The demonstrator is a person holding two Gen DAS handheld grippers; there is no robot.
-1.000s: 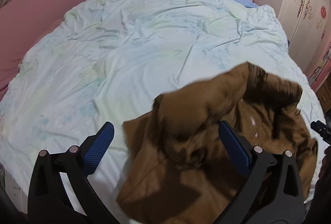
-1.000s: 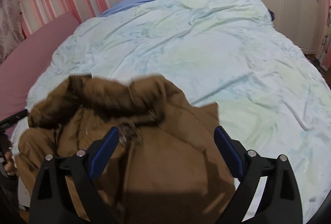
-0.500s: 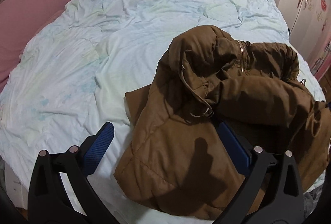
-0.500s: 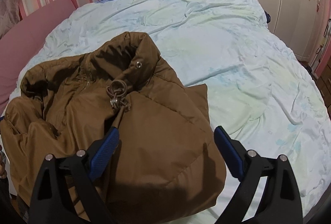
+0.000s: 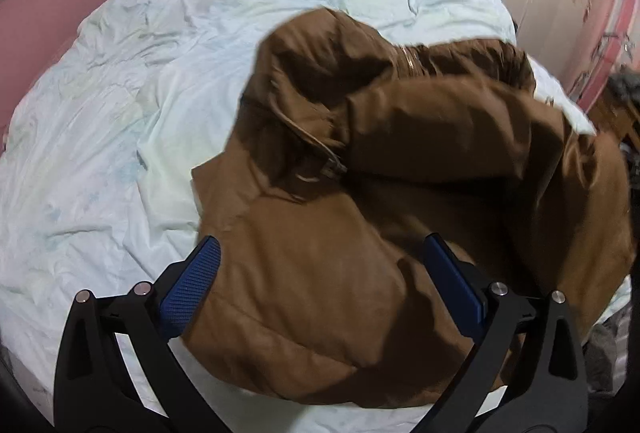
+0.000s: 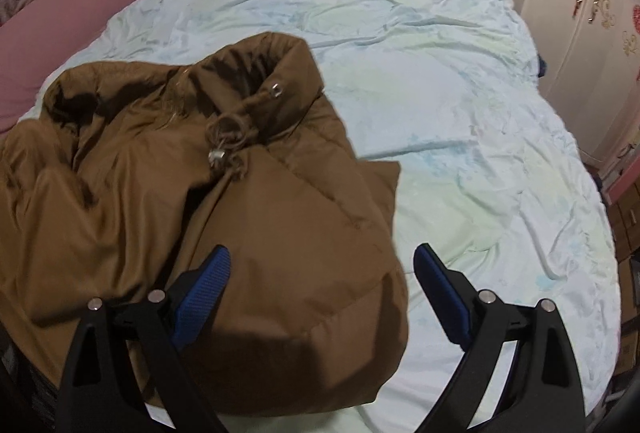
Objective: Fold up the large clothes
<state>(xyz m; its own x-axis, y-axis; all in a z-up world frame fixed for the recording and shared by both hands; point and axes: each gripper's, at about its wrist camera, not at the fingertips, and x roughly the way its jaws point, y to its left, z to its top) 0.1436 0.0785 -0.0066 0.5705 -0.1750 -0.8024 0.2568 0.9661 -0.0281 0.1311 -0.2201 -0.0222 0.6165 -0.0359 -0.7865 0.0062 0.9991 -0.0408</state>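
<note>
Lying crumpled on the bed [image 6: 460, 81], brown jacket [image 5: 360, 233] | directly ahead between left gripper [image 5: 322, 283] jaws, ahead-left of right gripper [image 6: 322, 285] | both jaws open, empty | left nearer.

My frames are cutting off the jacket [image 5: 360, 233] at right and left edges; it is hiding its sleeves, and the bed [image 6: 460, 113] underneath.
</note>
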